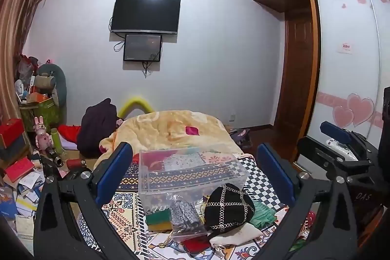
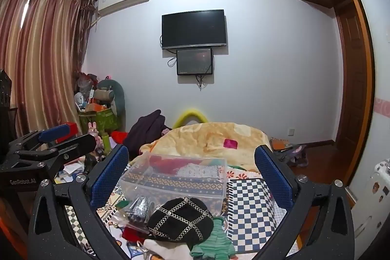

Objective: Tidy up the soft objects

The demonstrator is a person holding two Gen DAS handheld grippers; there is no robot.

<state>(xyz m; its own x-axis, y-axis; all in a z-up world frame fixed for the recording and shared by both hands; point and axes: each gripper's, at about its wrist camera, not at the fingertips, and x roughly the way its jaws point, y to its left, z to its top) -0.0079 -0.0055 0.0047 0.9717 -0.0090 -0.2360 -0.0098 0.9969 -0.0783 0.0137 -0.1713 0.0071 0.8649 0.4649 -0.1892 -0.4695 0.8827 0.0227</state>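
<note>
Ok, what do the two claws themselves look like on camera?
Both match: a black frame with silver screws and two textured blue pads. The left claw shows pads either side of its view, as does the right claw. White lettering marks the left claw's body, seen from the right wrist view. No cables or sleeves show.

Your left gripper (image 1: 195, 167) and right gripper (image 2: 192, 169) looked alike: black angular frames, silver round screws, textured blue finger pads (image 1: 113, 171); white "GenRobot.AI" lettering marked one body.

Open clear bin (image 1: 190, 177) reachable from above, black hat (image 1: 228, 207) heaped just before it
</note>
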